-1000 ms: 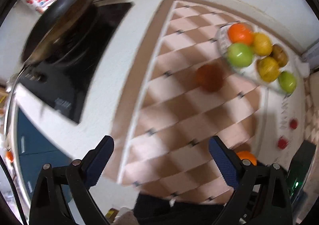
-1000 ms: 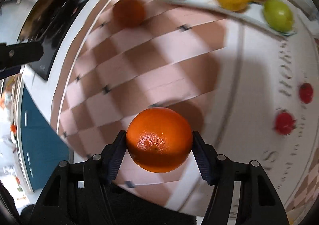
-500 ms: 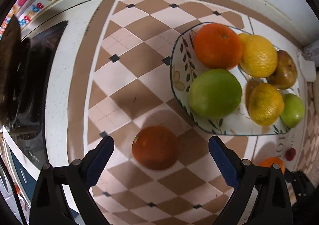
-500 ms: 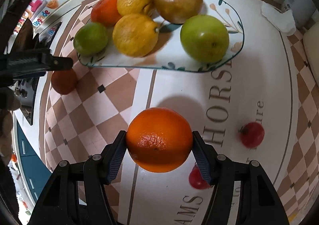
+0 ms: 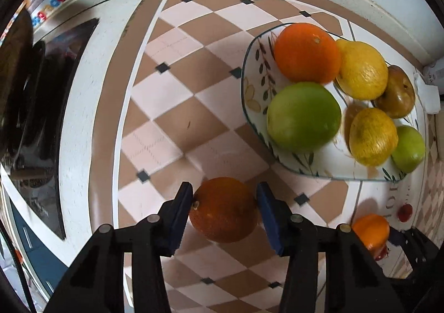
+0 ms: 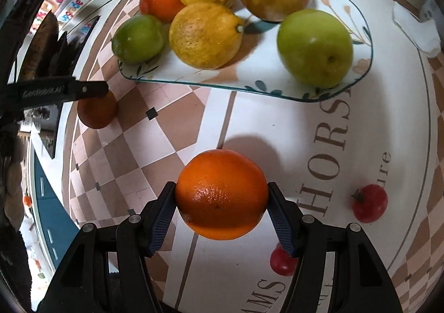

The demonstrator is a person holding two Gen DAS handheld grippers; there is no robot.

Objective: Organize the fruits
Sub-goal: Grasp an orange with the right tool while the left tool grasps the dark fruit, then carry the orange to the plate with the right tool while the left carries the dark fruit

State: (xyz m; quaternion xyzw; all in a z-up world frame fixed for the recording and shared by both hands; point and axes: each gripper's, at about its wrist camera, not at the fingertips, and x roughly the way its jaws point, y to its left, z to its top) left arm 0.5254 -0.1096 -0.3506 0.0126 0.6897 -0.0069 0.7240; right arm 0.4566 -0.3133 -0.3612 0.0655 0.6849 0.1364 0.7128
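A dark orange point(image 5: 224, 209) lies on the checked mat, and my left gripper point(image 5: 224, 214) has its pads on both sides of it, closed against it. It also shows in the right wrist view point(image 6: 96, 113) under the left gripper's finger point(image 6: 55, 91). My right gripper point(image 6: 222, 220) is shut on a bright orange point(image 6: 222, 193) and holds it above the mat, in front of the glass plate point(image 6: 277, 85). The plate point(image 5: 251, 96) holds an orange point(image 5: 306, 53), two lemons, two green apples and a brown pear.
Two small red printed fruits point(image 6: 369, 203) mark the mat at the right. A black stove top with a pan point(image 5: 33, 107) lies to the left. A white object point(image 6: 416, 30) sits by the back right corner. The counter edge drops off at the lower left.
My left gripper moved down onto the dark orange and closed from wide open onto it. My right gripper still holds the bright orange, with the plate a little nearer.
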